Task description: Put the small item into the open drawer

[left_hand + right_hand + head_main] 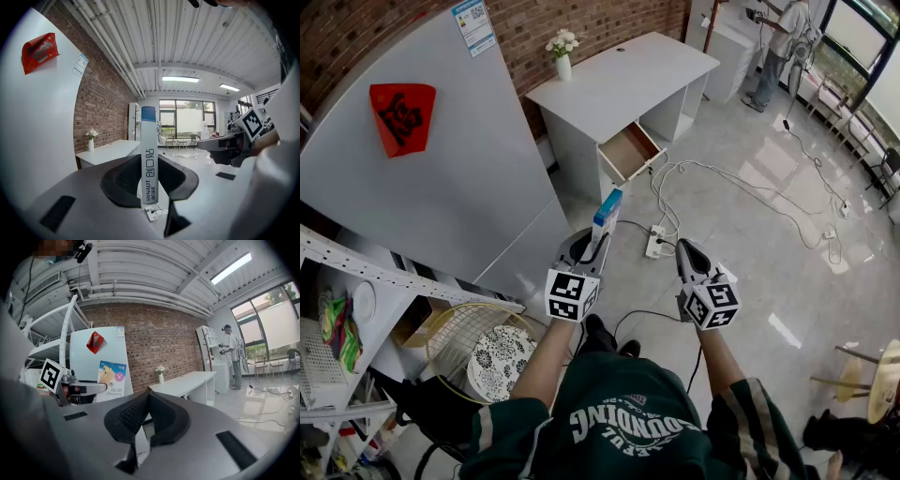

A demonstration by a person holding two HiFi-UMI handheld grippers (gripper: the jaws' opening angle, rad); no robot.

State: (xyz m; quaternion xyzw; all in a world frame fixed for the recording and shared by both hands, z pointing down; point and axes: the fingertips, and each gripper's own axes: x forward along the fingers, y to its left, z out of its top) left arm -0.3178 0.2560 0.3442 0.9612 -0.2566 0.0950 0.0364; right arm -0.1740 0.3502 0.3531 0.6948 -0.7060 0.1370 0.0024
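Note:
My left gripper (598, 234) is shut on a slim blue-and-white box (607, 210), held upright above the floor. In the left gripper view the box (149, 159) stands on edge between the two dark pads (123, 180), which press on it. My right gripper (683, 247) hangs beside it to the right, shut with nothing between its jaws (146, 416). The open drawer (630, 150) juts out from the white desk (619, 80) ahead, well beyond both grippers. The right gripper view shows the box (112, 377) in the left gripper at its left.
A vase of flowers (563, 52) stands on the desk's far corner. A power strip (656, 242) and cables (722, 183) lie on the floor between me and the drawer. A white fridge (422, 159) and a shelf (356, 281) stand at the left. A person (783, 42) stands far off.

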